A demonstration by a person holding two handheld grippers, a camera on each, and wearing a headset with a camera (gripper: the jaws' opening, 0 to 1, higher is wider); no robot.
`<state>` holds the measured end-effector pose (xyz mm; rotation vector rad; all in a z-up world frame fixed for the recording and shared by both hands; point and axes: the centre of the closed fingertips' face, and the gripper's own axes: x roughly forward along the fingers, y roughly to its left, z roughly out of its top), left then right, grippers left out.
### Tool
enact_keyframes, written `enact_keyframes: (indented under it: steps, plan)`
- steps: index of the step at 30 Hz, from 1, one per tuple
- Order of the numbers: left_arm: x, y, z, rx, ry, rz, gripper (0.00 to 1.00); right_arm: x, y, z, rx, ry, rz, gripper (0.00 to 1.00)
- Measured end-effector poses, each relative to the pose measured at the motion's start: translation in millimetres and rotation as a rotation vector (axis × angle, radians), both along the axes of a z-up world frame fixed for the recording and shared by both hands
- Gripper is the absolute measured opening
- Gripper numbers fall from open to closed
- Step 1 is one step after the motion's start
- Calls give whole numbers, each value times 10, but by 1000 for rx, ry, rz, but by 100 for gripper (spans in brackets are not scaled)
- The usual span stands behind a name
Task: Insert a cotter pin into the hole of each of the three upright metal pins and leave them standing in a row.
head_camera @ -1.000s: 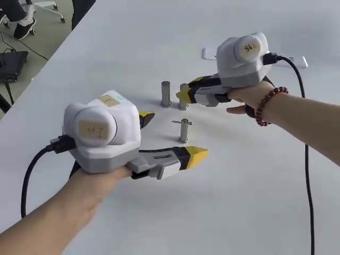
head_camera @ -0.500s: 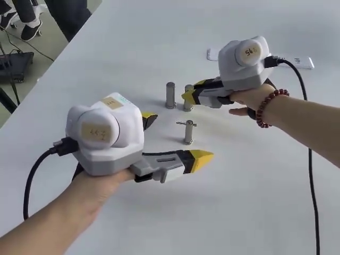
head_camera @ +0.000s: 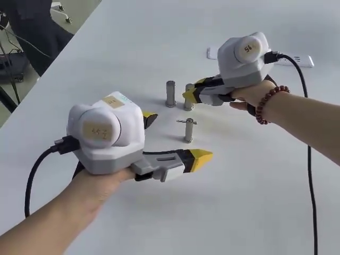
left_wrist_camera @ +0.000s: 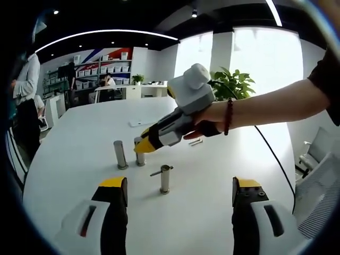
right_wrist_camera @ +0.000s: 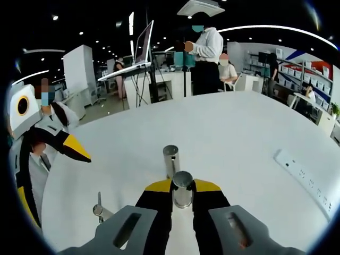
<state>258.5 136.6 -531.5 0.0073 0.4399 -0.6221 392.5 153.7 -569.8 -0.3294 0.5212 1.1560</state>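
Steel pins (head_camera: 170,93), three, upright on bench (head_camera: 255,175): rigid, smooth, likely heavy yet tippable; take mid-shaft. Right gripper (head_camera: 186,96) clamps one pin (right_wrist_camera: 182,183); bare pin (right_wrist_camera: 170,159) just beyond. Left gripper (left_wrist_camera: 180,183) spread, cottered pin (left_wrist_camera: 165,179) ahead.

A tan sticker (head_camera: 248,48) on the round cap of the right gripper (head_camera: 187,95) carries handwritten figures that look like "56", though the marks are small and partly turned away. A similar tan sticker (head_camera: 98,130) on the cap of the left gripper (head_camera: 178,136) bears faint handwriting too blurred to read, as does a second label (head_camera: 111,100) on top of its housing.
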Motion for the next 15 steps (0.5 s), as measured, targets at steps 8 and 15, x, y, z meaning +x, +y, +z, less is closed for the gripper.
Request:
enact_keyframes:
  steps: [8, 15]
  plan:
    - [0, 3, 29, 0, -9, 1, 81, -66, -135, 14, -16, -6, 12, 8]
    - [-12, -11, 41, 8, -11, 1, 80, -110, -269, 63, -29, -23, 6, 8]
